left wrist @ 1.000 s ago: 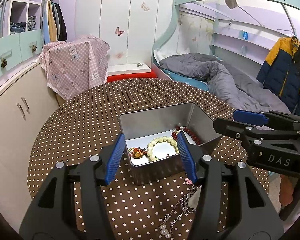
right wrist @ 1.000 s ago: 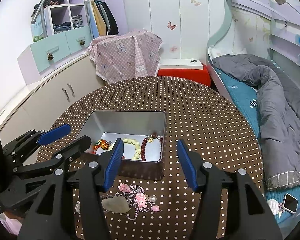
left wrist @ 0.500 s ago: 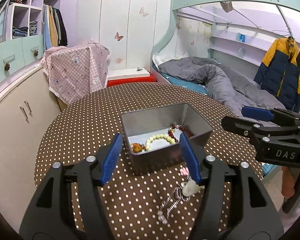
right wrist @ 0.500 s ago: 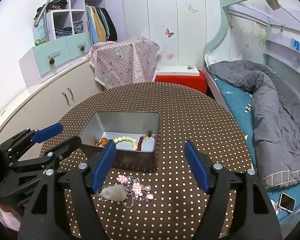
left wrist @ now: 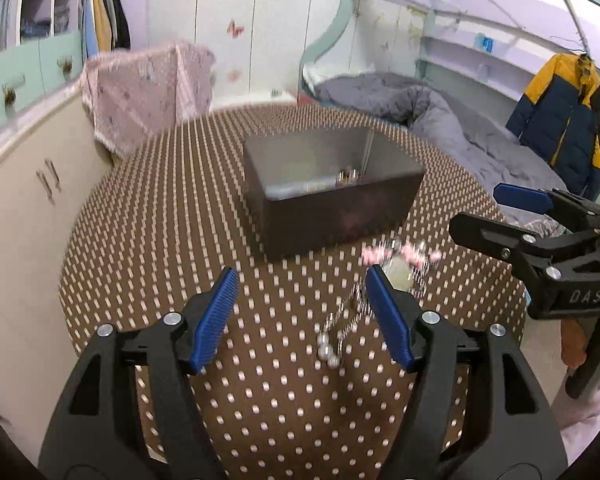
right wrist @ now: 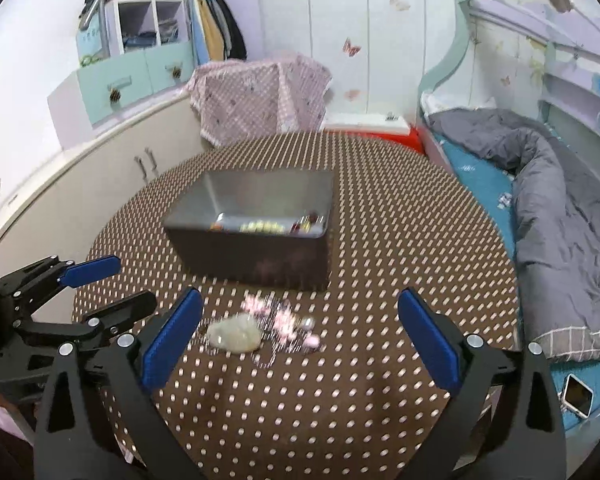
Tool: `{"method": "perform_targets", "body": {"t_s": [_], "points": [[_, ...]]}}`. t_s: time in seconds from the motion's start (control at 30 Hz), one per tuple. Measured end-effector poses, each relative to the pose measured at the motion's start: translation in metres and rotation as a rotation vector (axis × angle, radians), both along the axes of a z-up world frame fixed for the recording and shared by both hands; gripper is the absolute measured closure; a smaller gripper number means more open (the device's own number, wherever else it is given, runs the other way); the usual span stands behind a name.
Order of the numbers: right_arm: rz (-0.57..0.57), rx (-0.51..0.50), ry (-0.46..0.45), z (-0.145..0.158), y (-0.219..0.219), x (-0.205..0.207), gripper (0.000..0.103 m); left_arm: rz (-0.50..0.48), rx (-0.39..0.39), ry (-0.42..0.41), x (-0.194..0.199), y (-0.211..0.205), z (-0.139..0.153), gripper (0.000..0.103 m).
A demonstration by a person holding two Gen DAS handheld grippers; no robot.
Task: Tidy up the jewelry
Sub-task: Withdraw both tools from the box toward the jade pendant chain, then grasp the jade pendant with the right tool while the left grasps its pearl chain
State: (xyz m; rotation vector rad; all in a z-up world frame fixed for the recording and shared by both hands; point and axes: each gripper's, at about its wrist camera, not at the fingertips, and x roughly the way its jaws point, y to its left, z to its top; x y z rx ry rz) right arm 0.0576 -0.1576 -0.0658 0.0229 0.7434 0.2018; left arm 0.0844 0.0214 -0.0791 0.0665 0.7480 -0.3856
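Observation:
A metal tin (left wrist: pixel 332 192) (right wrist: pixel 256 228) stands on the brown polka-dot table and holds bead bracelets (right wrist: pixel 272 225). In front of it lies a tangled pile of jewelry: a pale stone pendant (right wrist: pixel 236 334), pink charms (right wrist: pixel 288 320) and a chain with pearls (left wrist: pixel 336 340). My left gripper (left wrist: pixel 304 316) is open and empty, above the table just left of the pile. My right gripper (right wrist: pixel 300 344) is wide open and empty, with the pile between and beyond its fingers. Both views are blurred.
The round table (right wrist: pixel 400 240) has a cabinet (right wrist: pixel 100 184) to its left and a bed with a grey duvet (right wrist: pixel 560 208) to its right. A phone (right wrist: pixel 576 394) lies on the bed edge. A checked cloth covers something (right wrist: pixel 260 100) behind the table.
Both grippers have pulled back from the tin and dropped lower toward the table. The right gripper has opened wider. The jewelry pile now lies close in front of both.

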Motion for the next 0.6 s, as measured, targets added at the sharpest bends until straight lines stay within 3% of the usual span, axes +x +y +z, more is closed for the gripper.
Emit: {"method": "perform_targets", "body": {"t_s": [0.17,0.3,0.6], "points": [[0.008,-0.004,0.064,-0.019,0.004,0.001,0.009,-0.001,-0.009,0.079,0.000,0.001,-0.023,0.037],[0.006,0.003,0.092,-0.026,0.005,0.001,0.009,-0.001,-0.006,0.087,-0.004,-0.002,-0.033,0.039],[0.019,-0.018,0.109,-0.032,0.016,0.004,0.009,0.021,0.115,0.024,-0.019,-0.019,-0.043,0.070]]}}
